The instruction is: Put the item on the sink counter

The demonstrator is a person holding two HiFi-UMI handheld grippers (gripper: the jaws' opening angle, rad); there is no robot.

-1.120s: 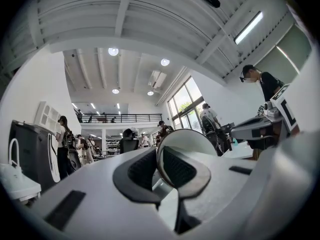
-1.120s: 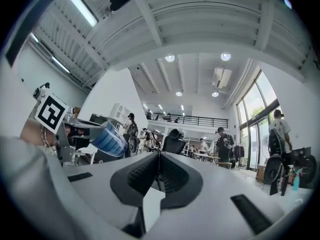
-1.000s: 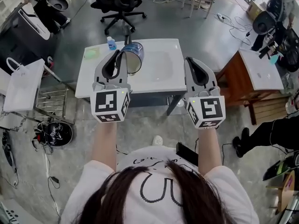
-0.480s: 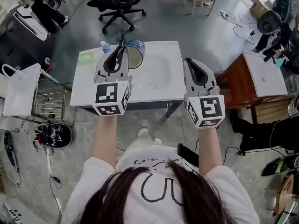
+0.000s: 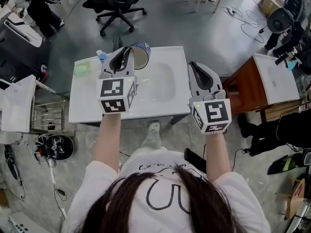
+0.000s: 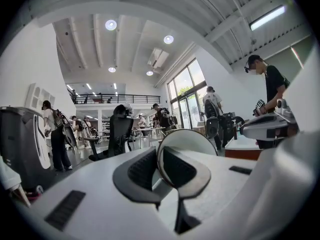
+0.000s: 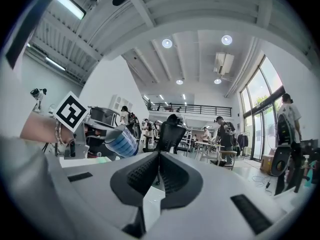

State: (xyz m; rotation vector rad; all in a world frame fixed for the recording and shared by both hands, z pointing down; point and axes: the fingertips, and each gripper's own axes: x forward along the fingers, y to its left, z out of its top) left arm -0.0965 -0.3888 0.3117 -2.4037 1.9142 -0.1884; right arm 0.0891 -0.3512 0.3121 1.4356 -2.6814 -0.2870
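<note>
White sink counter [image 5: 82, 109] stood on a grey workshop floor. The left gripper [image 5: 122, 57] pinched a blue-striped cup [image 5: 141, 55] by its wall over the counter. The right gripper [image 5: 194, 67] was pressed together, empty. The carry looked nearly done; next it needed lowering, then release.

The white sink counter [image 5: 85, 103] is smooth and glossy, and its basin catches the light. Above it, the blue-banded ribbed plastic cup [image 5: 140, 57] has a pale, faintly shiny inside. The left gripper [image 5: 126, 51] and the right gripper [image 5: 193, 65] have matt pale-grey plastic shells and black ribbed, rubbery pads. On the counter's far left corner lies a soft-looking green sponge [image 5: 81, 69]. Right of the counter, the brown cabinet [image 5: 238, 86] looks like varnished wood.
</note>
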